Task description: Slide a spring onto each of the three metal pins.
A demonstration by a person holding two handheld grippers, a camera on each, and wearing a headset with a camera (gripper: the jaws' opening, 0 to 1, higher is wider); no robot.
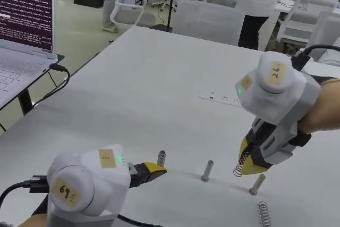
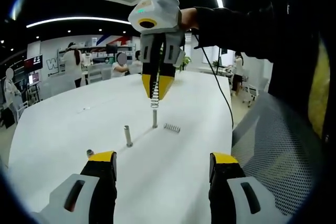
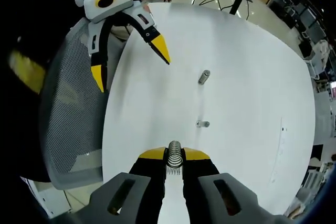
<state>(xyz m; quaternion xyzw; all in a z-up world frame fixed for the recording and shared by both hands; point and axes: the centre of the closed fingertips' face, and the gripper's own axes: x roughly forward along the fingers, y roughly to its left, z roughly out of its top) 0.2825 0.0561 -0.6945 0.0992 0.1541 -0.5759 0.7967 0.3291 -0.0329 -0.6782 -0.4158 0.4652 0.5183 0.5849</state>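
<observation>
Progress: by my reading one of three is done. The first pin seems to wear coils already. The middle pin and third pin stand bare, so two are left.
Bench: white, and carries the three pins upright in a row, each apart from the next.
Right tool: clamped on the held spring, with the jaws aimed down toward 7 o'clock in the head view. In the left gripper view the spring hangs nearly in line over the third pin, its lower end just above the pin's top. I cannot tell whether they touch.
Left tool: jaws spread and gripping nothing. It sits low over the bench and points toward 3 o'clock, one tip just beside the first pin.
Loose spring: lies flat on the bench near the third pin, at its 5 o'clock. It is likely meant for the middle pin.
</observation>
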